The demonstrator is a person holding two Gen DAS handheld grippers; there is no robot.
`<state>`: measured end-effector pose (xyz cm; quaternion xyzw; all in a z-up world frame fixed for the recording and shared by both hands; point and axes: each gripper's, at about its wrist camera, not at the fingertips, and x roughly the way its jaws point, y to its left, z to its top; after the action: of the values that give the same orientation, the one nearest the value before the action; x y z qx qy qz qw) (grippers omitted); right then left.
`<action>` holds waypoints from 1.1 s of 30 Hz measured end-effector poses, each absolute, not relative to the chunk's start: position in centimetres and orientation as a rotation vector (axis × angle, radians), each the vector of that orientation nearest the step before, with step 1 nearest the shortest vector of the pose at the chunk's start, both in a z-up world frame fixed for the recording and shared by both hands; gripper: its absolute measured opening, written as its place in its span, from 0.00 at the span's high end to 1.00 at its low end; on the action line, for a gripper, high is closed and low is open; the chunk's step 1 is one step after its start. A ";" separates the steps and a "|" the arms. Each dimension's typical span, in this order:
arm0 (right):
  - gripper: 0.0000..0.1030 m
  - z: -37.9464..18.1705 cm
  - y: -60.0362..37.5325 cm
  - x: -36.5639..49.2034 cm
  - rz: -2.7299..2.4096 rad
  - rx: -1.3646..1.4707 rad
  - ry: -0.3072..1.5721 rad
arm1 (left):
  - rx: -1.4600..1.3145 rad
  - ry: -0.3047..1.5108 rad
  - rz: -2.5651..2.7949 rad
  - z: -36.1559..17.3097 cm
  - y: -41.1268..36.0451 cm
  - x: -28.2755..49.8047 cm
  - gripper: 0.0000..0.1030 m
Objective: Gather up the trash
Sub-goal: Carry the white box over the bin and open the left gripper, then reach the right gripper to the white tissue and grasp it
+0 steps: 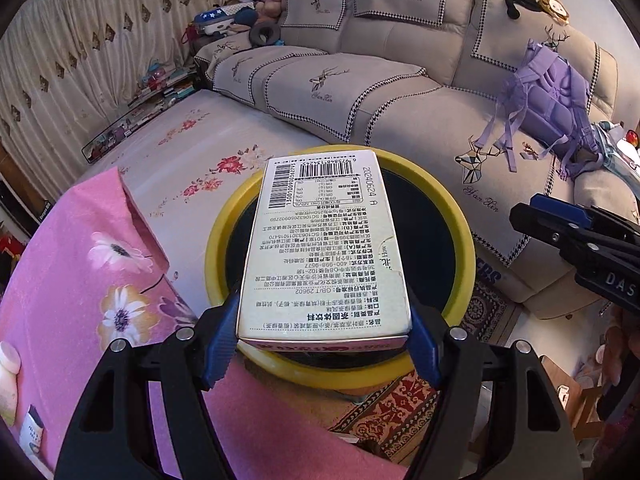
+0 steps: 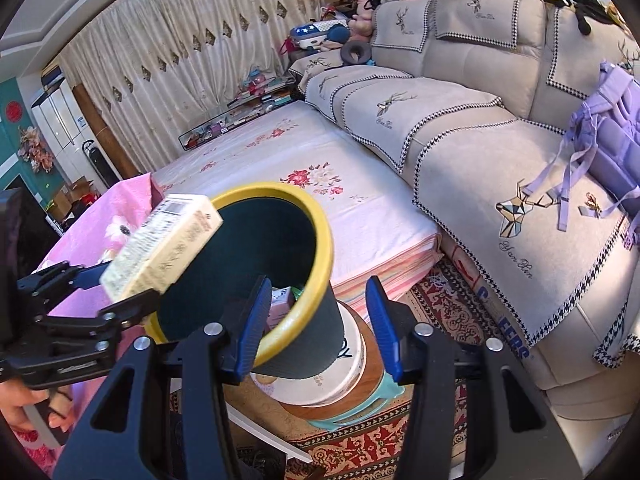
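Note:
A pale drink carton (image 1: 328, 248) with printed text and barcodes is clamped by its near end between the blue pads of my left gripper (image 1: 322, 320). It hangs over the mouth of a dark bin with a yellow rim (image 1: 460, 216). From the right wrist view the carton (image 2: 168, 240) tilts over the bin rim (image 2: 320, 232), with the left gripper (image 2: 120, 292) behind it. Some trash (image 2: 284, 300) lies inside the bin. My right gripper (image 2: 316, 328) stands open just in front of the bin, gripping nothing, and shows at the right edge (image 1: 532, 212) of the left wrist view.
The bin stands on a white tub (image 2: 344, 376) and a round wooden stool. A pink floral blanket (image 1: 80, 280) lies to the left and a flowered mattress (image 2: 360, 208) behind. A grey sofa (image 2: 500, 168) with a purple backpack (image 1: 552, 100) fills the right. A patterned rug (image 2: 452, 304) covers the floor.

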<state>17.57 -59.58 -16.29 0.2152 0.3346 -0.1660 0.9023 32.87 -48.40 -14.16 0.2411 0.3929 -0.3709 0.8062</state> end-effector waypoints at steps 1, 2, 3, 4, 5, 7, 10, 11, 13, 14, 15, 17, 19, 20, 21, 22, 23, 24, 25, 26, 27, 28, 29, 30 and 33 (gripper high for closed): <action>0.54 -16.4 -59.8 17.5 -0.345 0.449 0.693 | 0.516 0.861 -0.795 -14.7 -48.9 33.3 0.31; 0.54 -16.5 -59.9 17.4 -0.347 0.452 0.694 | 0.516 0.881 -0.794 -15.1 -49.5 33.6 0.31; 0.54 -16.7 -60.1 17.3 -0.348 0.458 0.695 | 0.516 0.898 -0.793 -15.5 -49.9 33.9 0.31; 0.54 -16.8 -60.3 17.3 -0.349 0.461 0.697 | 0.516 0.920 -0.793 -16.0 -50.2 34.2 0.31; 0.54 -16.9 -60.4 17.2 -0.351 0.464 0.698 | 0.521 0.945 -0.789 -16.4 -50.6 34.4 0.31; 0.54 -17.1 -60.5 17.1 -0.353 0.468 0.699 | 0.514 0.945 -0.788 -16.5 -50.9 34.8 0.31; 0.54 -17.2 -60.5 17.0 -0.355 0.472 0.701 | 0.520 0.960 -0.781 -17.0 -51.4 35.1 0.31; 0.54 -17.2 -60.5 17.0 -0.355 0.473 0.701 | 0.518 0.966 -0.780 -17.1 -51.5 35.1 0.31; 0.54 -17.2 -60.5 17.0 -0.356 0.473 0.701 | 0.511 0.967 -0.779 -16.9 -50.8 35.2 0.31; 0.54 -17.2 -60.5 17.0 -0.355 0.473 0.701 | 0.505 0.965 -0.780 -16.8 -50.6 35.1 0.30; 0.54 -17.2 -60.5 17.0 -0.355 0.474 0.701 | 0.501 0.961 -0.777 -16.7 -50.5 35.1 0.30; 0.54 -17.1 -60.4 16.9 -0.352 0.471 0.698 | 0.484 0.946 -0.777 -16.2 -49.8 34.8 0.30; 0.54 -17.0 -60.1 16.9 -0.348 0.466 0.697 | 0.462 0.921 -0.784 -15.2 -48.8 34.2 0.29; 0.54 -16.8 -60.0 17.0 -0.347 0.463 0.697 | 0.449 0.907 -0.786 -14.6 -48.1 33.9 0.27; 0.54 -16.8 -59.8 17.0 -0.345 0.459 0.697 | 0.433 0.894 -0.788 -14.0 -47.3 33.6 0.22; 0.54 -16.6 -59.6 17.1 -0.342 0.456 0.698 | 0.419 0.884 -0.787 -13.6 -46.7 33.2 0.20; 0.54 -16.5 -59.4 17.2 -0.338 0.453 0.697 | 0.398 0.871 -0.788 -12.9 -45.7 32.8 0.20; 0.54 -16.4 -59.1 17.2 -0.334 0.449 0.695 | 0.373 0.855 -0.795 -12.1 -44.5 32.4 0.18; 0.54 -16.2 -58.8 17.4 -0.331 0.446 0.695 | 0.354 0.840 -0.798 -11.4 -43.2 32.0 0.17; 0.54 -16.1 -58.5 17.5 -0.326 0.441 0.696 | 0.339 0.820 -0.792 -10.7 -41.9 31.5 0.14; 0.54 -16.0 -58.1 17.6 -0.321 0.437 0.697 | 0.323 0.796 -0.781 -10.1 -40.4 31.0 0.13; 0.54 -15.8 -57.7 17.8 -0.316 0.433 0.697 | 0.307 0.773 -0.773 -9.5 -38.8 30.6 0.12; 0.54 -15.7 -57.3 18.0 -0.310 0.426 0.699 | 0.295 0.755 -0.765 -9.0 -37.5 30.1 0.10; 0.54 -15.6 -56.9 18.1 -0.303 0.420 0.700 | 0.277 0.731 -0.745 -8.5 -35.5 29.7 0.09; 0.54 -15.1 -55.6 18.8 -0.280 0.402 0.703 | 0.217 0.693 -0.683 -7.3 -29.7 28.6 0.05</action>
<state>18.77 -55.63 -15.12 0.1948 0.3407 -0.1357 0.9097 28.65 -29.71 -7.33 0.1039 0.3323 -0.3275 0.8784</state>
